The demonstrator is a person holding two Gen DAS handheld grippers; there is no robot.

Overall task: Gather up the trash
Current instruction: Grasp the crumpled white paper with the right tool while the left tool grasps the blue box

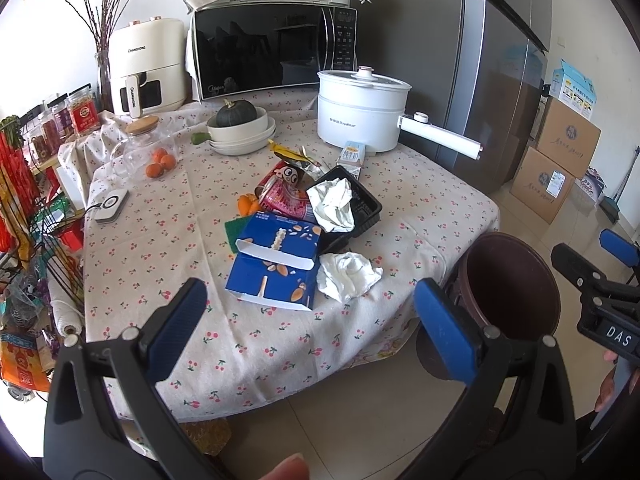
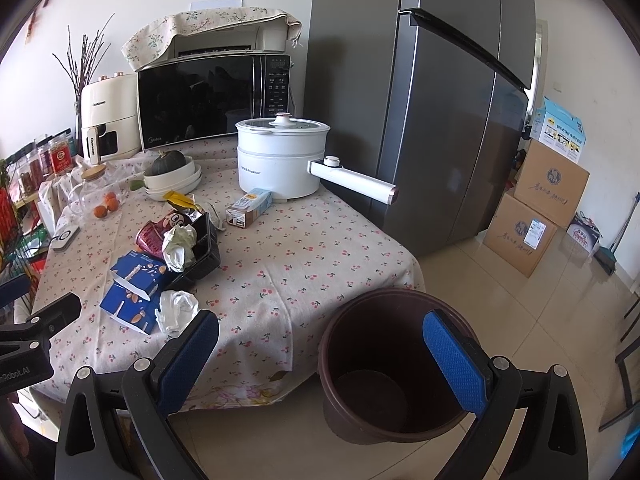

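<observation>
Trash lies in a heap on the cherry-print tablecloth: a torn blue carton, a crumpled white tissue beside it, a black plastic tray holding another tissue, a red snack wrapper and a small milk box. A brown bin stands on the floor at the table's near right corner, nothing in it. My left gripper hangs open in front of the carton, holding nothing. My right gripper is open above the bin's near rim, also holding nothing.
A white electric pot with a long handle, a microwave, an air fryer, stacked bowls with a squash and a glass jar of oranges stand further back. A grey fridge and cardboard boxes are on the right.
</observation>
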